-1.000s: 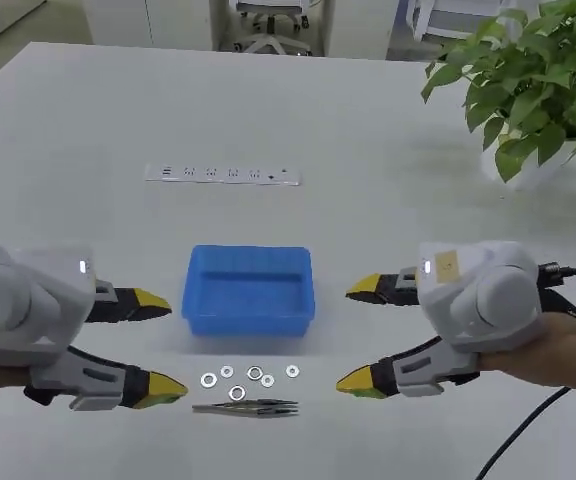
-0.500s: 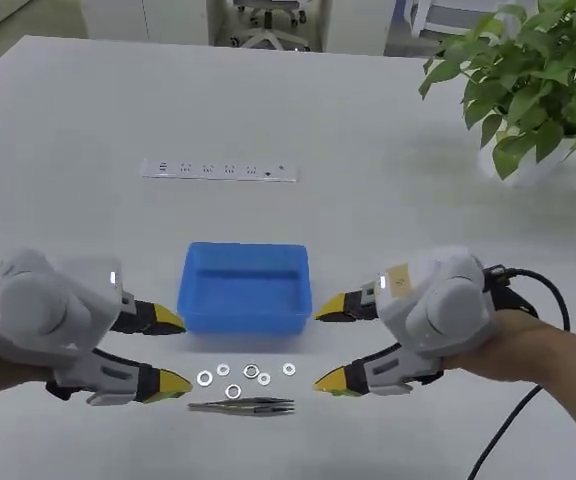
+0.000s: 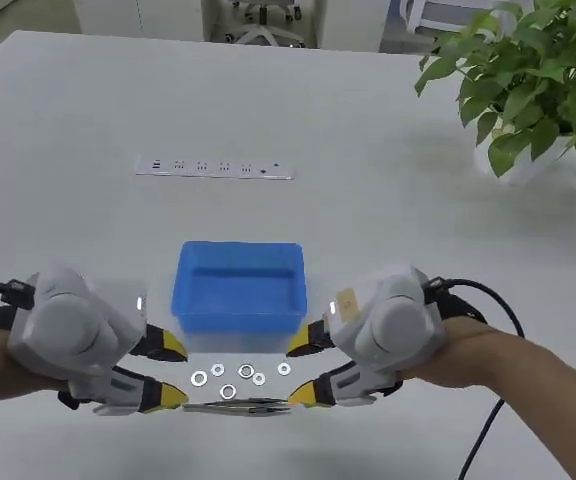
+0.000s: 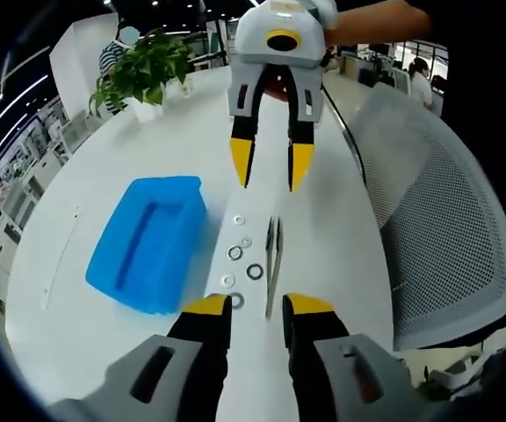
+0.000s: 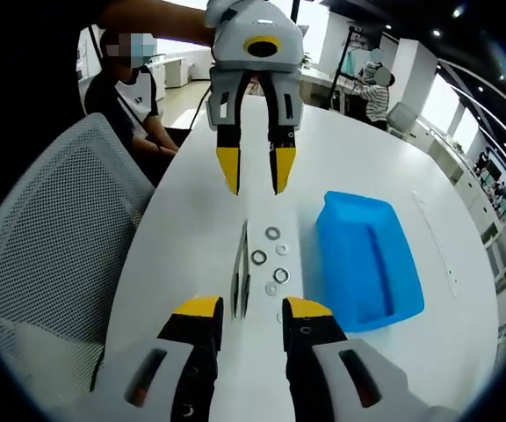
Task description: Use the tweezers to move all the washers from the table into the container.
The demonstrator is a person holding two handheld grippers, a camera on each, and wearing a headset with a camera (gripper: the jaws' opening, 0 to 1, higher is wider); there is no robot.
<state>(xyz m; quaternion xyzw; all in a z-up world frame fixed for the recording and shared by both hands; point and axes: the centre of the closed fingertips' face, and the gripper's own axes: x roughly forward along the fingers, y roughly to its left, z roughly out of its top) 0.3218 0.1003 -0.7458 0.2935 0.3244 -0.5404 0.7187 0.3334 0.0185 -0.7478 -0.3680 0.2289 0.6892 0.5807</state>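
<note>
Several small metal washers (image 3: 230,378) lie in a loose cluster in front of the blue container (image 3: 240,285). Thin metal tweezers (image 3: 238,406) lie flat just nearer to me than the washers. My left gripper (image 3: 173,372) stands open at the left end of the tweezers. My right gripper (image 3: 296,373) stands open at their right end, facing the left one. The left gripper view has its own jaws (image 4: 259,308) spread before the tweezers (image 4: 272,264), the washers (image 4: 240,255) and the container (image 4: 148,242). The right gripper view shows its jaws (image 5: 253,309) spread over the tweezers (image 5: 240,264).
A white power strip (image 3: 213,168) lies farther back on the table. A potted plant (image 3: 528,80) stands at the far right. A black cable (image 3: 488,440) trails from the right gripper. A grey mesh chair (image 4: 429,229) sits beside the table's near edge.
Both grippers have moved inward toward each other and now flank the tweezers and washers closely. Both stay open. The tweezers, washers and container have not moved.
</note>
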